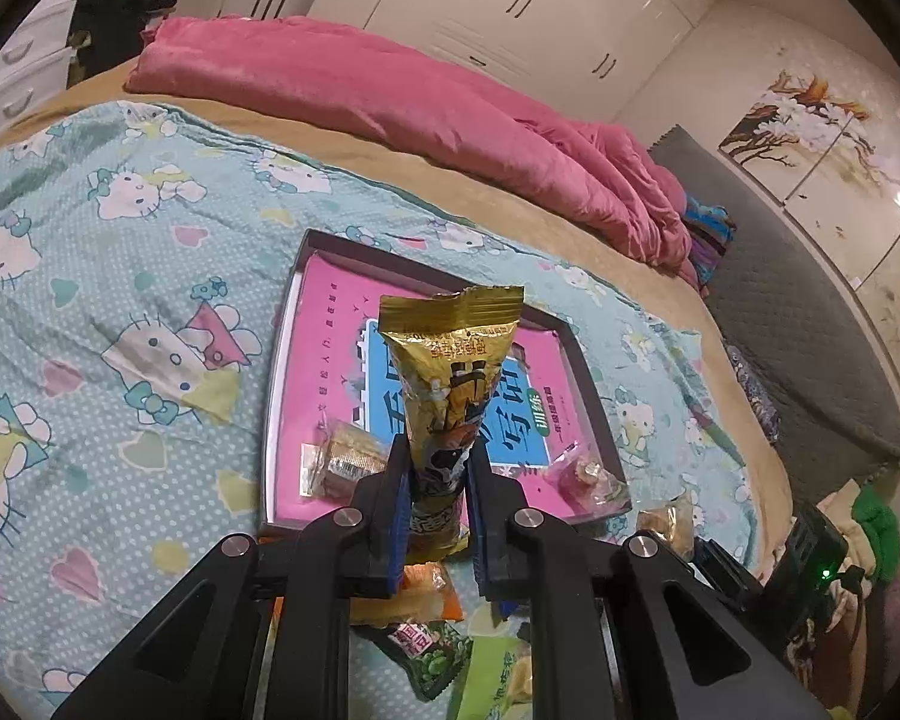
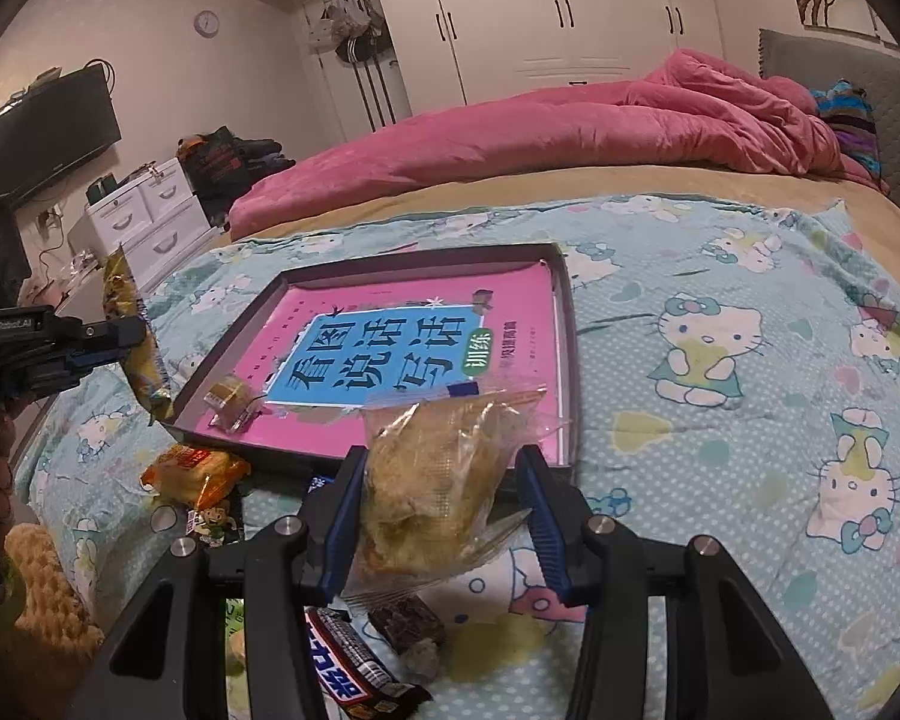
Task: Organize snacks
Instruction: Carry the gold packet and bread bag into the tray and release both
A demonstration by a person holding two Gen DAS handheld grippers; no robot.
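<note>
A: Between the blue pads of the left tool (image 1: 435, 468) stands a gold snack packet (image 1: 450, 372), clamped at its lower end, jaws nearly together, crimped top pointing up and away.

B: And the right tool (image 2: 444, 498)?

A: Its jaws stand partly apart, closed on a clear bag of pale yellow snack (image 2: 444, 468) that bulges between the pads.

B: Where is each held?

A: Both hang just above the near edge of a dark shallow tray (image 2: 561, 300) lying on the bed. A pink book (image 2: 402, 360) with a blue title panel lines the tray's floor.

B: Anything already in the tray?

A: A small gold-wrapped sweet (image 2: 231, 399) sits at its near left corner. From the left camera, a pink-wrapped piece (image 1: 582, 477) shows at the near right corner.

B: And outside the tray?

A: Loose on the cartoon-cat bedsheet (image 2: 720, 360), near the tools: an orange packet (image 2: 195, 474), a green-printed one (image 2: 213, 522) just beside it, a dark bar with white lettering (image 2: 342, 654), and a small brown wrapped piece (image 2: 405, 618).

B: Farther back?

A: A rumpled pink quilt (image 2: 540, 126) lies across the far side of the bed, with white wardrobes (image 2: 540, 12) behind.
</note>
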